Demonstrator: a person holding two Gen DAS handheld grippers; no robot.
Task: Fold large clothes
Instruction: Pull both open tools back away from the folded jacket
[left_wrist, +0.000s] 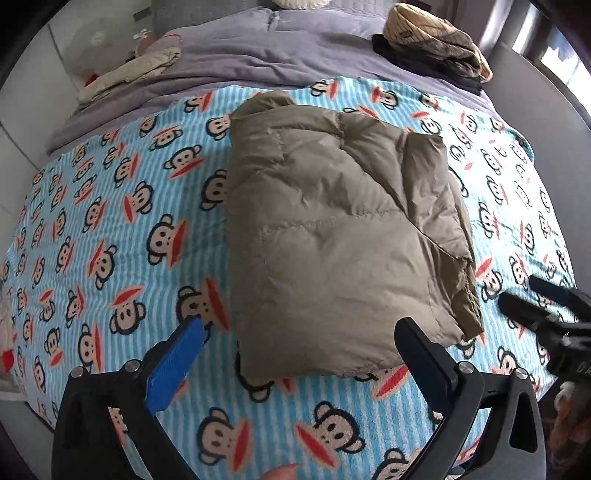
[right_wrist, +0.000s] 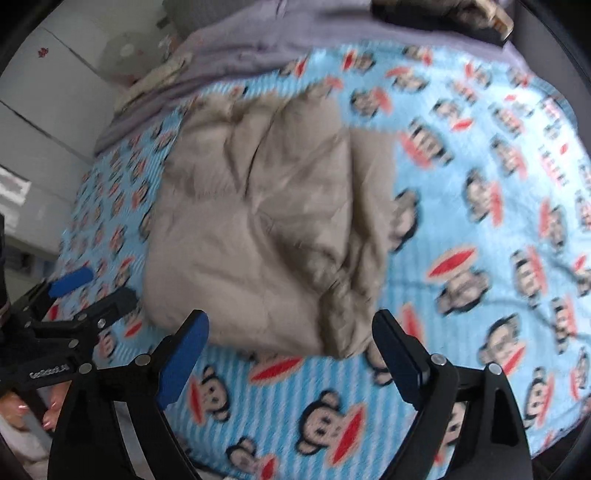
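A tan puffy jacket (left_wrist: 332, 236) lies folded into a thick rectangle on the monkey-print blue blanket (left_wrist: 110, 221); it also shows, blurred, in the right wrist view (right_wrist: 258, 229). My left gripper (left_wrist: 301, 334) is open and empty, just short of the jacket's near edge. My right gripper (right_wrist: 291, 328) is open and empty at the jacket's near right corner. The right gripper shows at the right edge of the left wrist view (left_wrist: 532, 299). The left gripper shows at the left of the right wrist view (right_wrist: 92, 286), open.
A grey-purple duvet (left_wrist: 258, 48) covers the far end of the bed. A pile of plaid and dark clothes (left_wrist: 436, 48) sits at the far right. A cream garment (left_wrist: 129, 74) lies at the far left. White wall panels (right_wrist: 48, 92) stand left.
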